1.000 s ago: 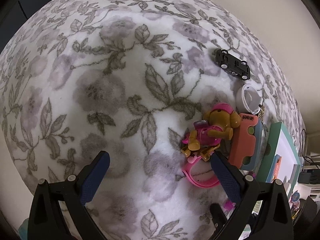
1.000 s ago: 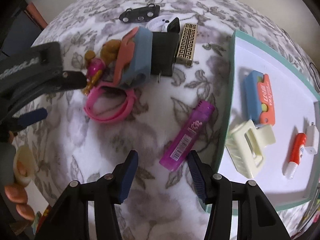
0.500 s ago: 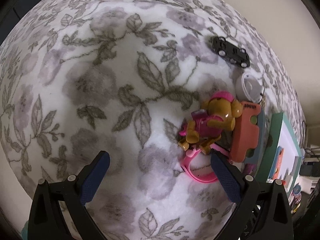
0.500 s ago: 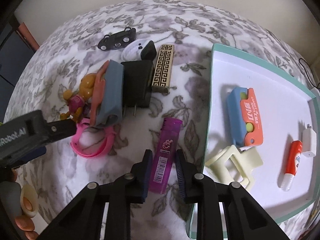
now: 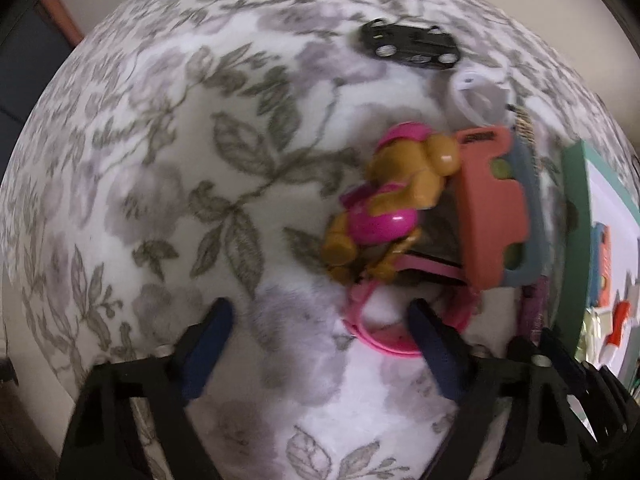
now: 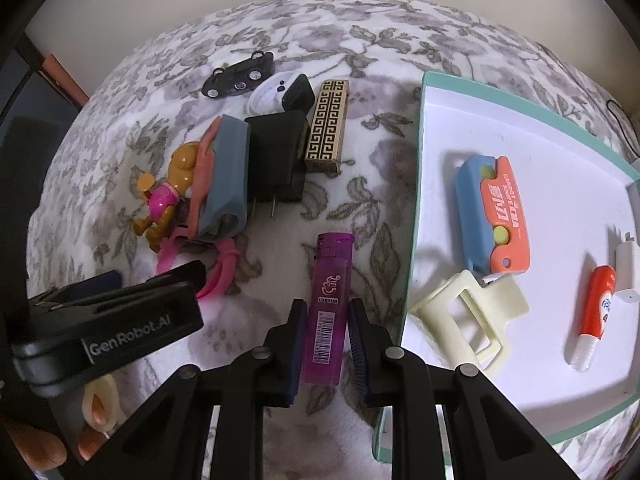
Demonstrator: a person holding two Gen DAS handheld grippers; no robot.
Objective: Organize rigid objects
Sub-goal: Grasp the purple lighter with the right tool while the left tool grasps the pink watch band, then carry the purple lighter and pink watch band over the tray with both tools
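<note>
- Right gripper (image 6: 324,344): fingers clamped on purple lighter (image 6: 329,312), lying on floral blanket (image 6: 360,60) beside tray (image 6: 416,216).
- Left gripper (image 5: 320,344): spread, empty, near pink band (image 5: 384,340).
- Step: pickup. Next: lift, carry right over tray rim.

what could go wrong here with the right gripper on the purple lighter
1. The right gripper grips the lighter only at its lower half, so the long free end may tip or swing when lifted.
2. The tray has a raised rim; a low carry could knock the lighter against it.
3. The hair clip sits just inside that rim, so a drop there may land on it.
</note>
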